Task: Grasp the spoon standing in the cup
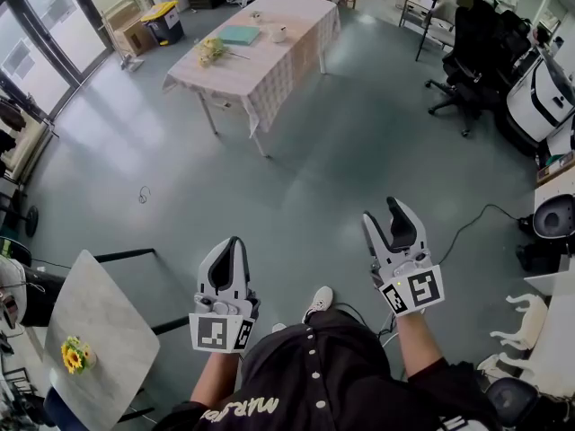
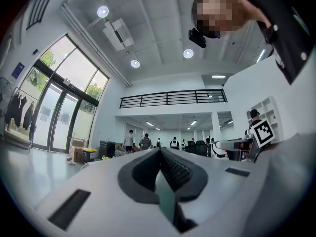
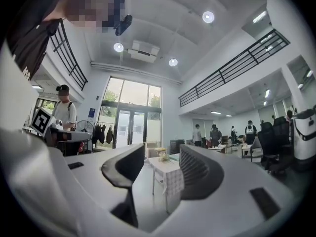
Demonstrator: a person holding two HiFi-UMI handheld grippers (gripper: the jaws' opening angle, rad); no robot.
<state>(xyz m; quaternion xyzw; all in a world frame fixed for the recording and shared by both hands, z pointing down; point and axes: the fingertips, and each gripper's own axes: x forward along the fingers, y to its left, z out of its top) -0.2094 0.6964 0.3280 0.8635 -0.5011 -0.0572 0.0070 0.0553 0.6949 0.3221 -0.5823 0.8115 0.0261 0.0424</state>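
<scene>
the spoon was too small to make out at this range. its likeliest place was what looked like a white cup (image 1: 277,32) on the cloth-covered table (image 1: 269,74) at the far side of the room, well apart from both tongs. by its kind, a spoon would probably be light, stiff and smooth, apt to pivot or slide against the cup's rim, and the cup itself easy to tip. the handle above the rim, pinched across its flat faces, seemed the place to take it. the left gripper (image 1: 235,241) was clenched on nothing, its jaws meeting. the right gripper (image 1: 382,212) stood released and empty, jaws apart, with the table framed between them in its own view.
</scene>
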